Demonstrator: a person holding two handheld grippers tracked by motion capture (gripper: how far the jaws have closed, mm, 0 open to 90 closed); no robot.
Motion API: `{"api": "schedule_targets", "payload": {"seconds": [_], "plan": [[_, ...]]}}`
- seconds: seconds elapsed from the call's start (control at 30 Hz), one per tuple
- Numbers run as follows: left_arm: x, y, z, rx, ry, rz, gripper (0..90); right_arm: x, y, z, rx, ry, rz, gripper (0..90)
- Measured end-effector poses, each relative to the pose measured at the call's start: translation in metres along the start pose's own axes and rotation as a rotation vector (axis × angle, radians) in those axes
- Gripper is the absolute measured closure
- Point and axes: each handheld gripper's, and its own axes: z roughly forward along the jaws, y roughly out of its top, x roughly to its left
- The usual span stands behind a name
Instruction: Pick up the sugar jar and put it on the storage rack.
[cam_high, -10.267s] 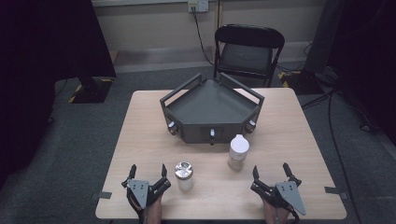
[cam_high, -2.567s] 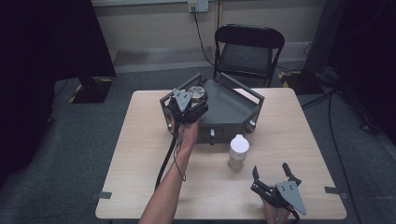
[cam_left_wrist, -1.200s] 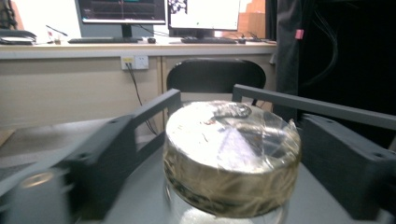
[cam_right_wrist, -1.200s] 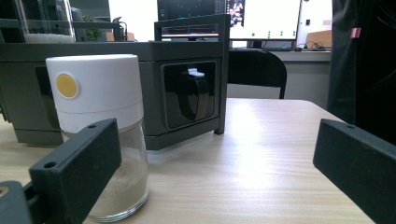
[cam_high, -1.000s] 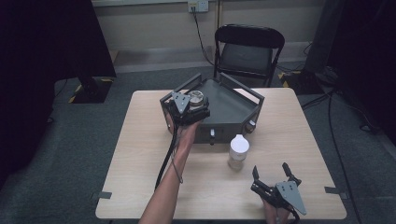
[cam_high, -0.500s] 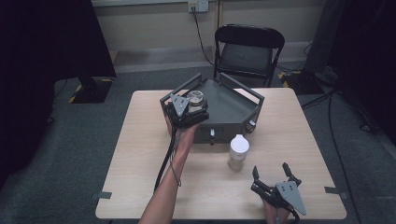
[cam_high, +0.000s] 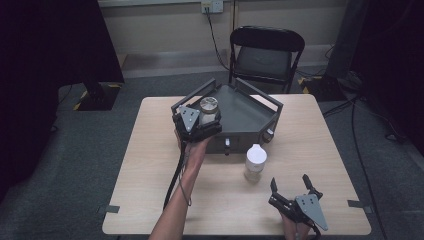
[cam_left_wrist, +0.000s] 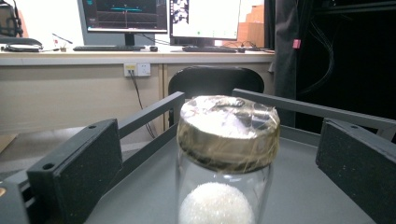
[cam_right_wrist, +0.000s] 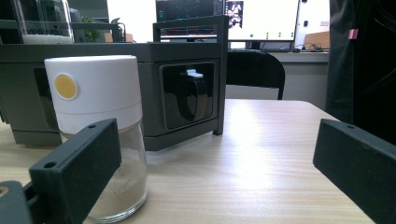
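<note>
Left gripper (cam_high: 204, 121): centre of the high view, held out over the near left corner of the dark tray; forearm comes up from the bottom edge, cable trailing down beside it.
Left jaws: in the left gripper view they stand well apart at the lower left and right edges, with the jar between them; no jaw face touches the glass there. Apart, not clamped.
Glass jar (cam_left_wrist: 225, 158): middle of the left gripper view, upright, metal lid wrapped in clear film, a white grainy mound at the bottom. In the high view it sits at the tray's left corner (cam_high: 208, 109), just above the gripper; whether it rests on the tray floor I cannot tell.
Tray (cam_high: 247, 112): dark grey, angular, railed, centre of the table, upper middle of the high view.
Right gripper (cam_high: 292, 197): lower right of the high view, low on the table near the front edge, jaws spread, nothing between them.
White-capped jar (cam_high: 255, 162): upright on the table, just in front of the tray, up and left of the right gripper; at left in the right gripper view (cam_right_wrist: 97, 140), holding pale powder, partly behind one jaw.
Table (cam_high: 150, 150): light wood.
Chair (cam_high: 265, 52): black, top centre, behind the table.
</note>
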Motion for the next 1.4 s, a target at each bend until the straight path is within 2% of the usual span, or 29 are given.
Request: {"api": "schedule_targets", "payload": {"seconds": [0.37,0.5,0.6,0.83,1.0,1.17,1.33,1.4], "plan": [[0.004,-0.010,-0.020,-0.034,-0.017,-0.034,0.0,0.001,0.000,0.000,0.002,-0.003,0.000,0.0],[0.005,-0.014,-0.027,-0.046,-0.008,-0.043,0.0,0.001,0.000,0.000,0.000,-0.003,0.000,0.0],[0.003,-0.015,-0.032,-0.053,0.007,-0.022,0.0,0.001,0.000,0.000,0.001,-0.003,0.000,0.0],[0.005,-0.021,-0.048,-0.065,0.020,-0.030,0.1,0.001,0.000,0.000,0.000,-0.005,0.001,0.0],[0.006,-0.032,-0.058,-0.073,0.038,-0.039,0.0,0.001,0.000,0.000,0.001,-0.005,0.000,0.0],[0.001,-0.043,-0.063,-0.064,0.056,-0.004,0.0,0.001,0.000,0.000,0.000,-0.005,0.000,0.0],[-0.003,-0.051,-0.070,-0.057,0.059,0.005,0.0,0.001,0.000,0.000,0.000,-0.005,0.000,0.0],[-0.003,-0.055,-0.074,-0.059,0.059,-0.008,0.0,0.001,0.000,0.000,0.000,-0.006,0.000,0.0]]}}
